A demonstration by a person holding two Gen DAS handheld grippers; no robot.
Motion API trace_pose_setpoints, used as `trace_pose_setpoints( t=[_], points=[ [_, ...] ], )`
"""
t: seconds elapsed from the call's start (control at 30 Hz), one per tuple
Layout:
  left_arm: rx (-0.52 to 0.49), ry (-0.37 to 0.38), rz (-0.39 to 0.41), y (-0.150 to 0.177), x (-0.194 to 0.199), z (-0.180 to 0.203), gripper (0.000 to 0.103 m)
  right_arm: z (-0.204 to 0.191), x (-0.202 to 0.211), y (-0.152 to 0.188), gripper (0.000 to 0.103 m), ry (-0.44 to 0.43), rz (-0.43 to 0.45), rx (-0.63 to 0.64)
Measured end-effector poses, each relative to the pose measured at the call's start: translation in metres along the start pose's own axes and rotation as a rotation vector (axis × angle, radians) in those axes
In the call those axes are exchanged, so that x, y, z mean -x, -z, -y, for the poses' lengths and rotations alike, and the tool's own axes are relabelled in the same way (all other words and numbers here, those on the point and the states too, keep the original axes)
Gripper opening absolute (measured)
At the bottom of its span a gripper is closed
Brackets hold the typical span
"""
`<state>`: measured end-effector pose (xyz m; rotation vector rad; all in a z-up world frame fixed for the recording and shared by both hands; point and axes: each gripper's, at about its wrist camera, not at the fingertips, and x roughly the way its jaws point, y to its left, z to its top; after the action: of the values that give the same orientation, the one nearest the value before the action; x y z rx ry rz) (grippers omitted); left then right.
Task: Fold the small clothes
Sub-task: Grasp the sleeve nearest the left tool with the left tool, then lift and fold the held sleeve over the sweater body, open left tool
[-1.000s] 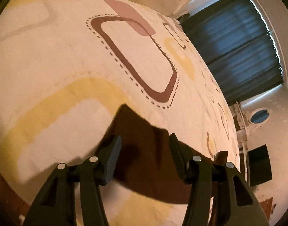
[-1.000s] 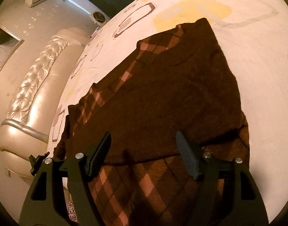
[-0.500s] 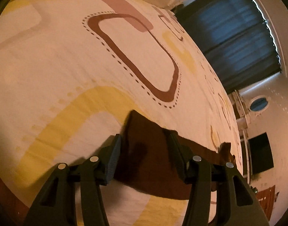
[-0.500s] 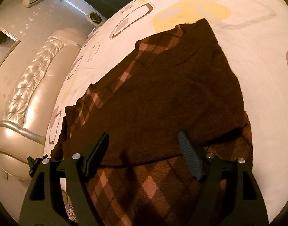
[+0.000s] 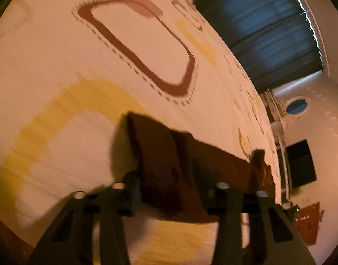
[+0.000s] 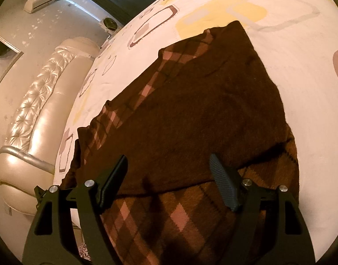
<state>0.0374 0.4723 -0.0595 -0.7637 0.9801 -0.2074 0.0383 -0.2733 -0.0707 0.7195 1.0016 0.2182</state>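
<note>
A dark brown garment with a pink argyle pattern (image 6: 191, 114) lies spread on the patterned bedsheet (image 6: 290, 44), its plain brown half folded over the argyle half. My right gripper (image 6: 169, 176) hovers open above the near part of it, holding nothing. In the blurred left wrist view, a corner of the same brown garment (image 5: 160, 150) reaches between the fingers of my left gripper (image 5: 169, 185). The jaws stand apart on either side of the cloth, which looks slightly raised off the sheet.
A padded cream headboard (image 6: 31, 110) runs along the left of the bed. Dark curtains (image 5: 268, 33) hang beyond the far side. A wall air conditioner (image 6: 40, 0) and a dark screen (image 5: 301, 163) are on the walls.
My left gripper has moved forward low over the garment corner, which now sits deeper between its fingers and looks bunched up. My right gripper has barely shifted and stays open.
</note>
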Motion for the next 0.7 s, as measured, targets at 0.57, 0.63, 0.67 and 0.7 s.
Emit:
trace_pose_setpoints(
  t=[0.57, 0.63, 0.67, 0.7],
  points=[
    [0.046, -0.023, 0.224, 0.008, 0.102, 0.065, 0.007, 0.006, 0.02, 0.007, 0.076, -0.051, -0.016, -0.022],
    [0.048, -0.003, 0.244, 0.009, 0.111, 0.084, 0.007, 0.005, 0.023, 0.008, 0.076, -0.058, -0.02, -0.019],
    [0.054, 0.007, 0.258, 0.01, 0.115, 0.092, 0.007, 0.004, 0.025, 0.009, 0.076, -0.061, -0.021, -0.015],
    [0.06, 0.028, 0.273, 0.012, 0.117, 0.102, 0.007, 0.002, 0.028, 0.009, 0.076, -0.064, -0.028, -0.005]
  ],
)
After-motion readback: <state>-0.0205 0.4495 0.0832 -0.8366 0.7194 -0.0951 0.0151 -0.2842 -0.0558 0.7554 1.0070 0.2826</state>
